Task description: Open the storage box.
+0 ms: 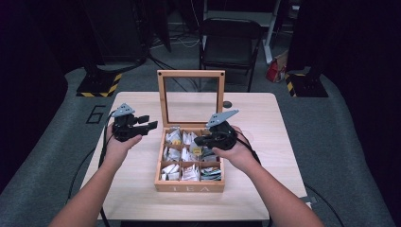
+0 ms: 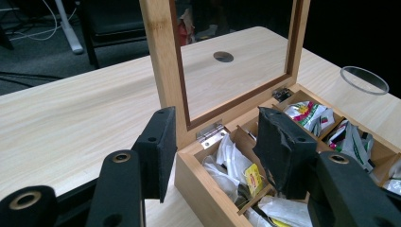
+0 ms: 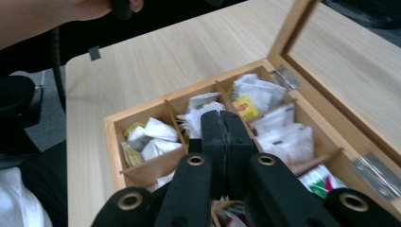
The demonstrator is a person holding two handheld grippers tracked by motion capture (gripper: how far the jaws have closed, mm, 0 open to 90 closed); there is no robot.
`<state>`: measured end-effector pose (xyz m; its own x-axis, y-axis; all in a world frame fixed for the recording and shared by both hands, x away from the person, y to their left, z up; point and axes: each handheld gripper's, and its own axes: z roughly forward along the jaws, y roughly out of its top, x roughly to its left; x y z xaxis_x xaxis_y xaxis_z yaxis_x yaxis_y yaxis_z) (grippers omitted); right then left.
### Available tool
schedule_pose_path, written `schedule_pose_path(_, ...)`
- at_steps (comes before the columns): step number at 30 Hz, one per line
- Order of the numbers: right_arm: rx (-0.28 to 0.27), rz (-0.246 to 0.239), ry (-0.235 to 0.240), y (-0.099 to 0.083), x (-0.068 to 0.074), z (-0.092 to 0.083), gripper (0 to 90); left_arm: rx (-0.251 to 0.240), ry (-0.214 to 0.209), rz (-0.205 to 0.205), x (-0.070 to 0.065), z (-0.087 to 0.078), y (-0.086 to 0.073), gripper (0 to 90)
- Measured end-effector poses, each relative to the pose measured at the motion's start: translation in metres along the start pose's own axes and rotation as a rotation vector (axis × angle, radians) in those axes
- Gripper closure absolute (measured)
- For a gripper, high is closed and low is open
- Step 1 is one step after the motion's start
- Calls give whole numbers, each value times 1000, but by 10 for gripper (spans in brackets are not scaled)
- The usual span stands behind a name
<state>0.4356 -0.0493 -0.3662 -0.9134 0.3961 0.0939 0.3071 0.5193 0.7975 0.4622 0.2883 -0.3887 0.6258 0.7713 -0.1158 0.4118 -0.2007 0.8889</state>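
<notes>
A wooden tea box point(image 1: 189, 187) sat in the middle of the high view, on the pale tabletop point(image 1: 255, 109), its glass-paned lid point(image 1: 191, 97) standing upright at the back. The box was split into small compartments stuffed with tea bags point(image 1: 182, 153), mostly white packets with a few yellow and green ones.

The right gripper point(image 1: 204, 140) hovered over the right side of the box, just right of center in the high view. Its fingers point(image 3: 215, 137) were pressed flat together with nothing between them, and in the right gripper view they pointed down over the middle compartments.

The left gripper point(image 1: 147, 121) was held left of the box, above bare tabletop. Its fingers point(image 2: 158, 149) stood partly apart and held nothing; in the left gripper view they framed the box's near corner and a hinge point(image 2: 211, 133).
</notes>
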Motion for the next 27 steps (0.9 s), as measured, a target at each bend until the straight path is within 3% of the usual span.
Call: schedule_pose_path(27,-43,74,-130,-15,-32,-49,897,11,-4,3,-1,3,1,482)
